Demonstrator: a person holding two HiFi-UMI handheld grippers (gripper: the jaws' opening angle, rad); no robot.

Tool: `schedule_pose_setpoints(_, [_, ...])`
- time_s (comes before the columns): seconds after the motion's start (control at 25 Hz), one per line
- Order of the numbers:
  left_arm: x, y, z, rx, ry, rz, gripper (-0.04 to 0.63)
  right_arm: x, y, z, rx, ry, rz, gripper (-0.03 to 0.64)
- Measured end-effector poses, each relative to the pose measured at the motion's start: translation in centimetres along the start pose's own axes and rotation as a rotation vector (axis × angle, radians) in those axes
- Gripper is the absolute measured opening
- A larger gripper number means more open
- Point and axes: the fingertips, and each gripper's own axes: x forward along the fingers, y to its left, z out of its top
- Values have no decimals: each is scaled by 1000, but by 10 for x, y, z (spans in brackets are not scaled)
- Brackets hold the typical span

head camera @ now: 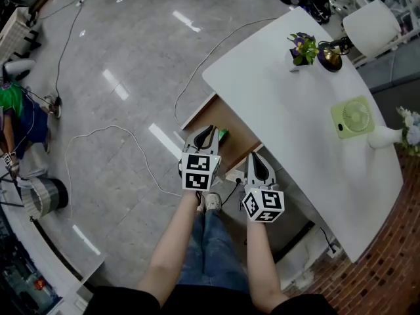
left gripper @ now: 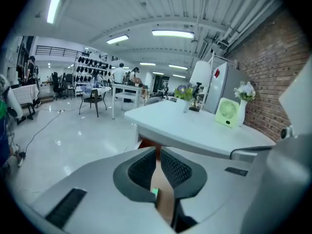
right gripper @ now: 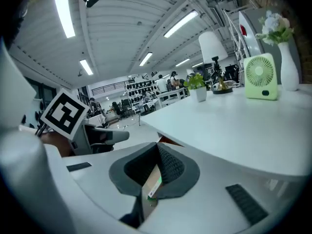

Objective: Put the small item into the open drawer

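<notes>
A pale polished floor [head camera: 131,77] with loose cables spreads under a white table [head camera: 308,110], and a wooden drawer [head camera: 235,128] stands pulled out from beneath the table's near edge.

The left gripper [left gripper: 158,152] has its ribbed pads drawn almost together with nothing between them. The right gripper [right gripper: 157,152] is clenched too, tips meeting and empty. Through the slit under each pair of jaws a sliver of the small item [head camera: 223,134] shows green against the brown drawer bottom. It lies inside the drawer, below the jaws and apart from them, not in any grip.

In the head view the item sits just beside the left jaw tips, on their table side. The left gripper is clearly the nearer, while the right hangs closer to the person and off the drawer's front corner. The right gripper view hints at a slim piece running away from the camera, but its long axis is too small to settle.

The placing looks done to me. The overhanging table edge crowds the drawer's far side, and open floor lies on the other.
</notes>
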Motion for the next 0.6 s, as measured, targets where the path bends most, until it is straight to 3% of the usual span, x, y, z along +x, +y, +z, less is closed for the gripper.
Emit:
schedule_pose_setpoints(0.4, [-138,-27,134,147,-262,-52,23,-96,35,114,-99,-208,17,2])
schedule_pose_setpoints(0.6, [-197,-47,169,203,-354,-74,23,-145,51,152,-140,-309,27,2])
